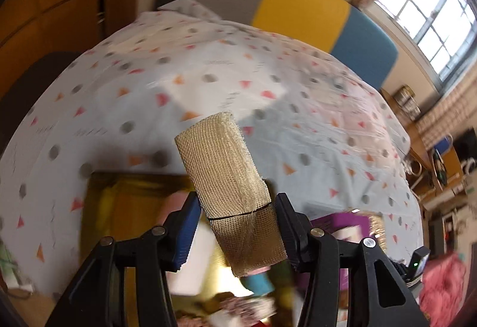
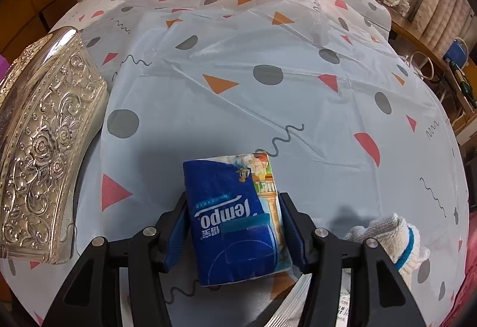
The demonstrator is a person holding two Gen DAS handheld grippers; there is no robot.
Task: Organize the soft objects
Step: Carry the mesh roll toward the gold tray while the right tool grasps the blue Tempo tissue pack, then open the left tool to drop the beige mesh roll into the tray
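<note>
The left claw (image 1: 238,225) is gripping a gauze roll (image 1: 229,178) above the surface (image 1: 298,133); the right claw (image 2: 235,234) is clamping a tissue pack (image 2: 235,219) mid-surface. Neither is being stored yet; a knitted glove (image 2: 393,240) is waiting nearby.

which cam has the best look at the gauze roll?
Left wrist view. The beige gauze roll sits sharp and central, clamped between the left gripper fingers, above a blurred table. The right wrist view shows none of it, only the tissue pack in the right gripper.
</note>
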